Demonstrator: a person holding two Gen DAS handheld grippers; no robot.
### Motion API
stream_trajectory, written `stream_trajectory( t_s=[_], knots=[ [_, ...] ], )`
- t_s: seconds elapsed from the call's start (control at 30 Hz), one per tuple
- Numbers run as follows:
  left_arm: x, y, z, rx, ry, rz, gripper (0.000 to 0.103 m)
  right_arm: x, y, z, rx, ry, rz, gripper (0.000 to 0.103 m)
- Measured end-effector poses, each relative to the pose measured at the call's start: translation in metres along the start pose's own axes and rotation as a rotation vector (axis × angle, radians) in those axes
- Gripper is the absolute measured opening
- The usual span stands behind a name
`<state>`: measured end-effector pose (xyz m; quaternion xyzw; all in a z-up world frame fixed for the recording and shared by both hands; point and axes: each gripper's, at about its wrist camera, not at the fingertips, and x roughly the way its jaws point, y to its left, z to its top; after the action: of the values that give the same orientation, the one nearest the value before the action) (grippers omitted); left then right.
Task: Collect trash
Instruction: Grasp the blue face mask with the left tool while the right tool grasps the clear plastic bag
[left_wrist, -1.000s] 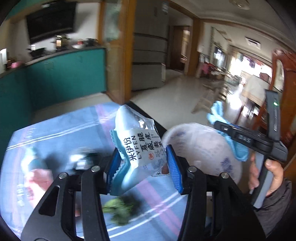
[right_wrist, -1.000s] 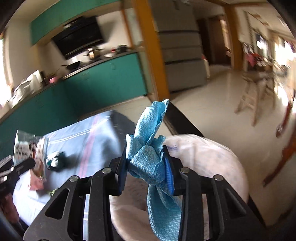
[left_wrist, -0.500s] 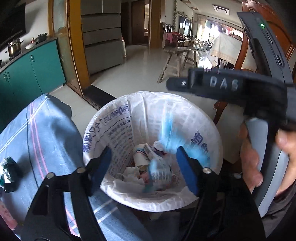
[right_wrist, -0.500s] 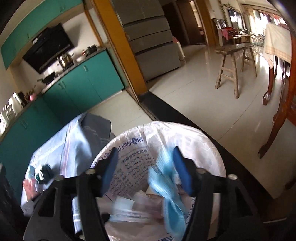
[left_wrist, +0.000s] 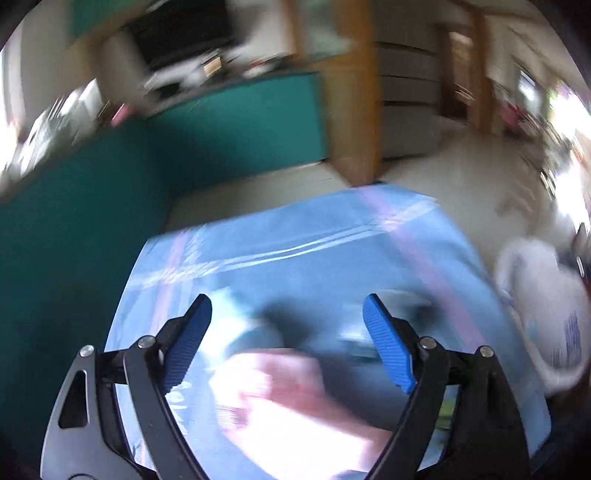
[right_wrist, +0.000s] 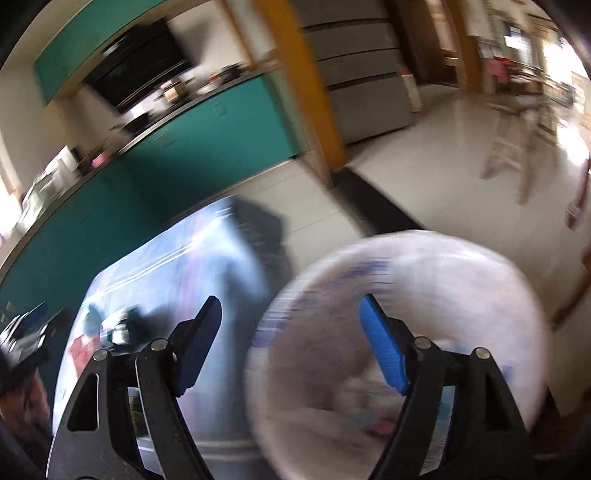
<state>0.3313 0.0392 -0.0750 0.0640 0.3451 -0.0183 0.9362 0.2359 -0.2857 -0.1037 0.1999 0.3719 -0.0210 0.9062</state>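
Both the left gripper (left_wrist: 286, 343) and the right gripper (right_wrist: 290, 345) are empty, jaws opening. Pink trash (left_wrist: 291, 402) lies blurred at lower centre on the blue cloth (left_wrist: 295, 258); the cloth could be snagged instead.

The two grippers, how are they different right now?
The left gripper hangs over the blue tablecloth, above blurry leftover scraps; the right gripper is at the white-lined trash bin. Both are empty, fingers spread and opening wider, with blue pads.

Blue striped tablecloth (left_wrist: 295, 266); teal cabinets (right_wrist: 207, 133); wooden stool (right_wrist: 513, 147), blurred.
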Motion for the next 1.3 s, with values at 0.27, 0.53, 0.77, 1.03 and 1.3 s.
stream_trajectory(
  t_s=[0.27, 0.53, 0.77, 1.03, 1.3],
  knots=[
    [0.077, 0.063, 0.002, -0.227, 0.183, -0.131, 0.085, 0.087, 0.167, -0.002, -0.28, 0.209, 0.262, 0.078],
    [0.092, 0.055, -0.015, -0.169, 0.243, -0.14, 0.07, 0.131, 0.207, -0.026, -0.365, 0.294, 0.232, 0.079],
    [0.079, 0.062, -0.021, -0.188, 0.228, -0.152, 0.048, 0.13, 0.218, -0.038, -0.456, 0.261, 0.174, 0.071],
    [0.053, 0.06, -0.022, -0.151, 0.151, -0.043, 0.041, 0.102, 0.204, -0.035, -0.446, 0.186, 0.179, 0.064],
    [-0.016, 0.03, -0.015, -0.024, -0.088, 0.056, 0.041, 0.05, 0.163, -0.028, -0.415, 0.063, 0.209, 0.064]
  ],
)
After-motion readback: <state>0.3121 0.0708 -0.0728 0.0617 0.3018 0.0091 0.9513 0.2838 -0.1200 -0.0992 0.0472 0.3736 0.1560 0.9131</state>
